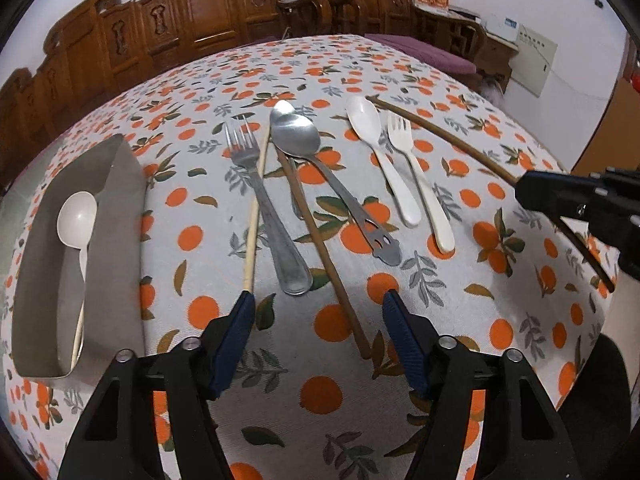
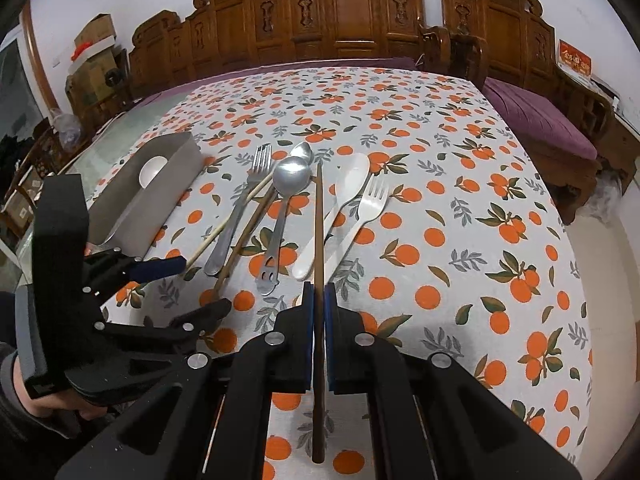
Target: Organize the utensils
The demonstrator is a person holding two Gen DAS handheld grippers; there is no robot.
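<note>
Two brown chopsticks matter most here. One [image 2: 319, 240] is pinched between the pressed-together pads of the right gripper [image 2: 319, 304], running up the middle of the right wrist frame with its tip above the white spoon [image 2: 352, 184] and white fork [image 2: 372, 200]; gripped partway along its length, it sticks out both ways, which probably keeps it balanced for carrying. Its mate [image 1: 320, 236] lies on the orange-print tablecloth [image 1: 460, 320] at lower centre of the left wrist frame, crossing under the steel spoon [image 1: 296, 136], with its near end between the spread jaws of the left gripper [image 1: 318, 304]; nothing is pressed by those pads, so this looks like a line-up for a pick.

Just left of that sit the steel fork [image 1: 260, 200] and a pale chopstick [image 1: 256, 208], whose near end touches or nearly touches the left finger [image 1: 236, 336], a possible snag if the jaws close as they stand.

At the left edge the grey metal holder [image 1: 116, 240] already contains a white spoon [image 1: 78, 216] and what seems a second pale stick, so sorted pieces likely go there. Carved wooden furniture lines the top of both frames
</note>
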